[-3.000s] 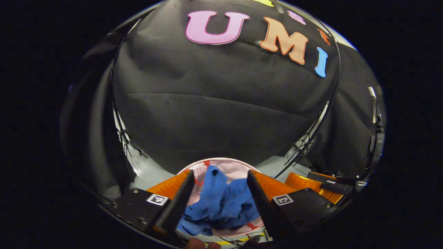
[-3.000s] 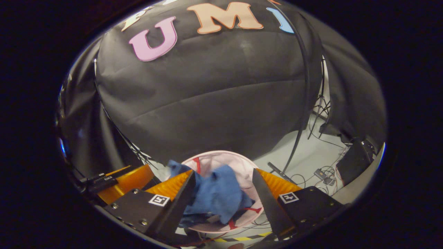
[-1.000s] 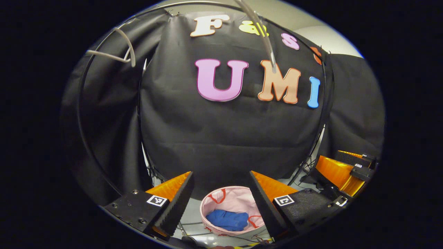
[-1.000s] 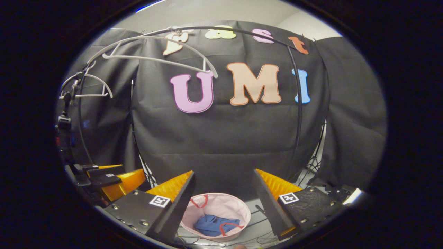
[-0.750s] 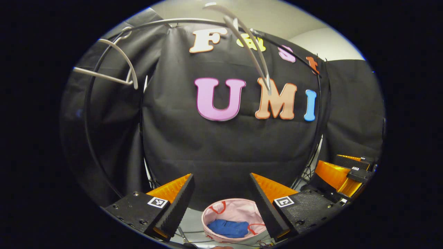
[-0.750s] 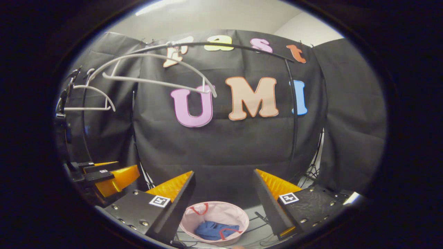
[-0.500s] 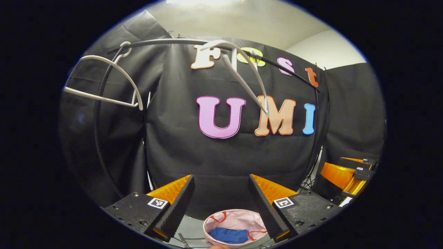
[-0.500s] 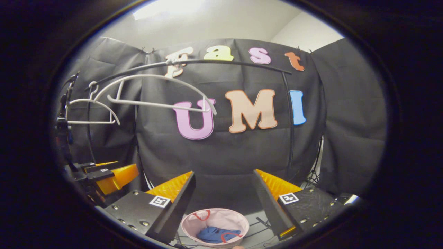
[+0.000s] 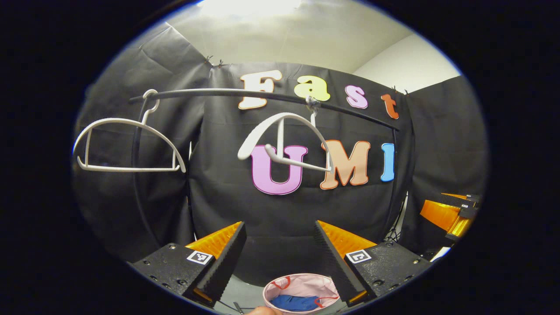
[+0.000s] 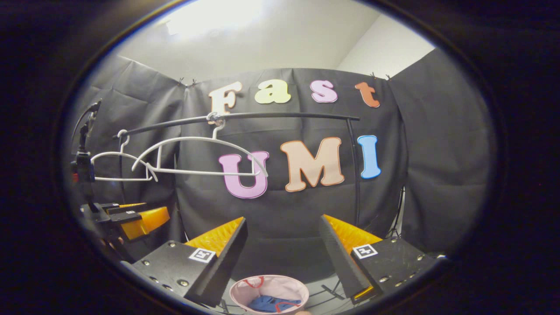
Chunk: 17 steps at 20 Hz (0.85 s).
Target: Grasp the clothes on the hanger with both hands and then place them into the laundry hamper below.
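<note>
The blue garment (image 9: 292, 302) lies crumpled inside the pink laundry hamper (image 9: 302, 283) on the floor, far below both grippers. My left gripper (image 9: 280, 245) is open with nothing between its fingers and points at the booth wall. My right gripper (image 10: 282, 249) is likewise open and empty, with the hamper (image 10: 267, 286) and the blue garment (image 10: 267, 303) low between its fingers. Two bare white hangers (image 9: 286, 140) (image 9: 127, 146) hang on the dark rail (image 9: 210, 92). In the right gripper view, the left gripper (image 10: 135, 217) is off to the left; in the left gripper view, the right gripper (image 9: 450, 214) is at the right.
The rail's upright post (image 10: 355, 170) stands right of centre. A stand with a clamp (image 10: 83, 166) is at the far left. A fingertip (image 9: 262, 310) shows at the bottom edge. Cables lie on the floor near the hamper.
Both grippers have let go of the blue garment, which now lies in the hamper, and have risen and tilted up to the rail. The middle hanger has swung round.
</note>
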Tool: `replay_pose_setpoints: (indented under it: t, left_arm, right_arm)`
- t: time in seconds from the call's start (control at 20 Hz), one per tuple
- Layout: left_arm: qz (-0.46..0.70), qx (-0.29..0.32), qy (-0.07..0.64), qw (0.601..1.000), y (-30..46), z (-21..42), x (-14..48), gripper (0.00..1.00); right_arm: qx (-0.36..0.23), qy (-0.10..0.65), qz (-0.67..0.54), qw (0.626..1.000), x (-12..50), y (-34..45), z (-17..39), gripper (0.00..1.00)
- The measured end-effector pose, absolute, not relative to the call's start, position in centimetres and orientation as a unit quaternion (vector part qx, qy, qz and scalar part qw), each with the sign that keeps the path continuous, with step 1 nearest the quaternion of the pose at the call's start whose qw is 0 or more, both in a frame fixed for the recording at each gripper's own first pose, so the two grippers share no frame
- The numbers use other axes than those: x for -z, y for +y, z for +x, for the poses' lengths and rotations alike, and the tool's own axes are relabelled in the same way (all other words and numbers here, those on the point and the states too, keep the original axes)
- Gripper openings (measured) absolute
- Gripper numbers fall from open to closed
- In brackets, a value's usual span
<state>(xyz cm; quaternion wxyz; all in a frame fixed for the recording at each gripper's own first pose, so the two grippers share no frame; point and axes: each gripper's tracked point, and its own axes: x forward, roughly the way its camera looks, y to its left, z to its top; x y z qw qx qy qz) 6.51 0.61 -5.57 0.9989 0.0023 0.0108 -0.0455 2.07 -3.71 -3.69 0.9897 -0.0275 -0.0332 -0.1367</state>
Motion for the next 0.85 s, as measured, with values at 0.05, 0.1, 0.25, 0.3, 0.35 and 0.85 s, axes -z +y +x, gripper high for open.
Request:
replay_pose_setpoints:
  t: [0.05,0.1,0.25,0.3,0.35,0.85]
  left_arm:
    - [0.003,0.043,0.007,0.999,0.6,6.2,5.4,0.93]
    - [0.004,0.041,-0.001,0.999,0.6,6.0,5.0,0.94]
    - [0.007,0.031,-0.014,0.999,0.5,5.1,4.6,0.93]
    - [0.01,0.028,-0.014,0.999,0.3,4.9,4.6,0.93]
    - [0.013,0.026,-0.014,0.999,0.1,4.6,4.6,0.93]
    - [0.036,0.034,-0.011,0.999,-4.1,3.5,4.9,0.94]
  right_arm:
    - [0.141,-0.035,-0.024,0.989,3.6,-4.0,1.8,0.92]
    - [0.144,-0.038,-0.025,0.989,3.5,-4.2,1.5,0.92]
    - [0.139,-0.047,-0.038,0.988,2.8,-4.0,1.3,0.92]
    - [0.13,-0.048,-0.036,0.99,2.9,-3.5,1.3,0.98]
    - [0.118,-0.048,-0.03,0.991,3.0,-3.0,1.2,0.99]
    - [0.099,-0.07,-0.001,0.993,3.1,-3.3,-1.1,0.98]
